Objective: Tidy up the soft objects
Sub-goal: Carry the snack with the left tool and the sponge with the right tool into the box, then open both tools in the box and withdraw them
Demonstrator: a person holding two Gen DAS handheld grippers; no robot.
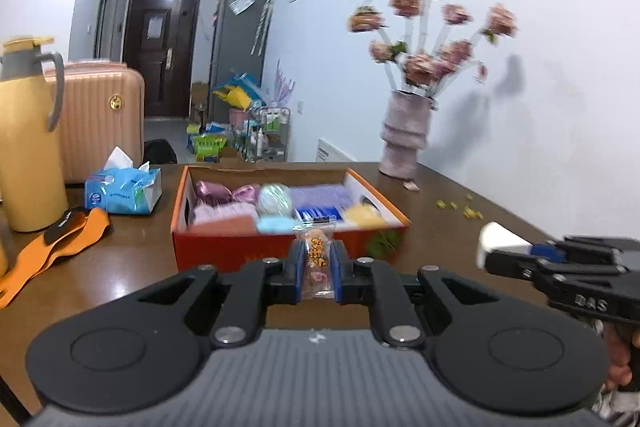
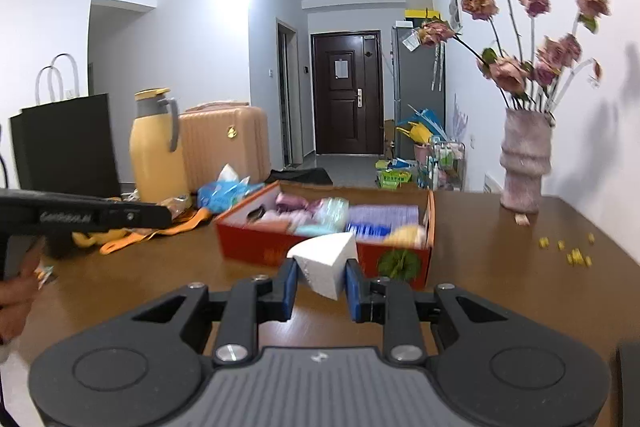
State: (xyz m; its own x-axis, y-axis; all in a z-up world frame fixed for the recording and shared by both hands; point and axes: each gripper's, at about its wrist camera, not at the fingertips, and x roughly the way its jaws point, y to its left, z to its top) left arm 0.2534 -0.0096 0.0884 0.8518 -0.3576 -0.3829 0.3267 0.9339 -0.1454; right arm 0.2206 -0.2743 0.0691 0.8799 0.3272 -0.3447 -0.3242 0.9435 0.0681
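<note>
Clear-wrapped snack packet [image 1: 319, 259] was pinched in left gripper [image 1: 319, 269], white foam wedge [image 2: 325, 265] in right gripper [image 2: 321, 281]; both jaws nearly closed. Release over orange cardboard box [image 1: 280, 245] gaps was judged best.

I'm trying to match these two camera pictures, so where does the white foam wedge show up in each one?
Left wrist view: white foam wedge at right edge, in the right gripper.
Right wrist view: low centre, between the blue pads, before the orange box.
Shared landmark: the pink vase on the table's far right.
</note>
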